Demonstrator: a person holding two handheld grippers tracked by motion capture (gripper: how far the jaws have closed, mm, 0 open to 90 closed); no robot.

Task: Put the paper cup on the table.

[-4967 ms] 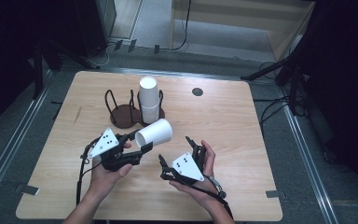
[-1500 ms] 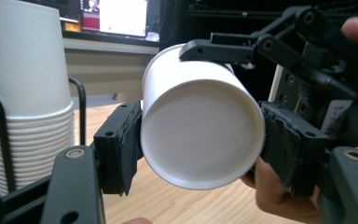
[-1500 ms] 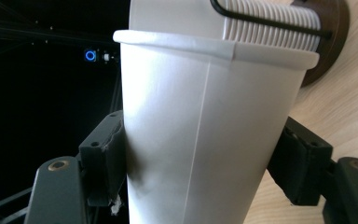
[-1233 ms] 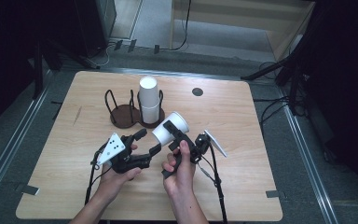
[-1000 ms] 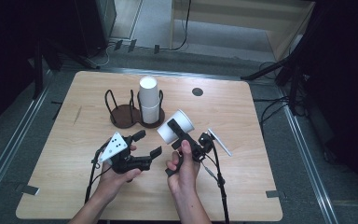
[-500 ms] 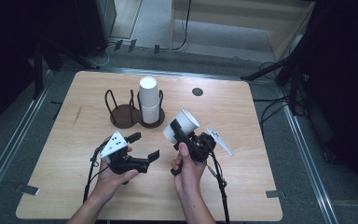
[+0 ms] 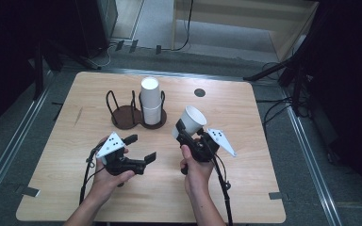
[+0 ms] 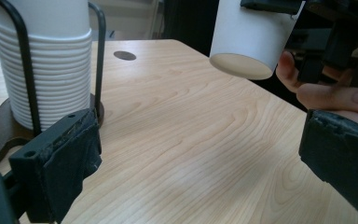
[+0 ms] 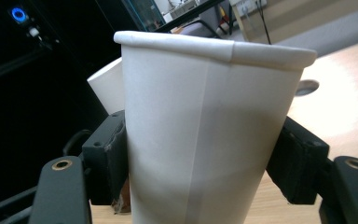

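White paper cup (image 9: 205,130): clamped at both walls between the right gripper (image 9: 205,172) pads, rim uppermost, lifted off the wooden table (image 7: 273,188).
Right gripper view: a seam down the cup wall is shown.
Left gripper view: the cup's flat base (image 8: 242,65) is seen from below.
High view: the cup (image 7: 191,121) is seen right of the stacked cups (image 7: 150,100) in the wire holder (image 7: 122,115).
Left gripper (image 7: 139,149): jaws just opened, spread wide, nothing between them, well apart from the cup.

You won't find any readable text, label, brand, number or sign on anything here; every surface in view is plain and unmarked.
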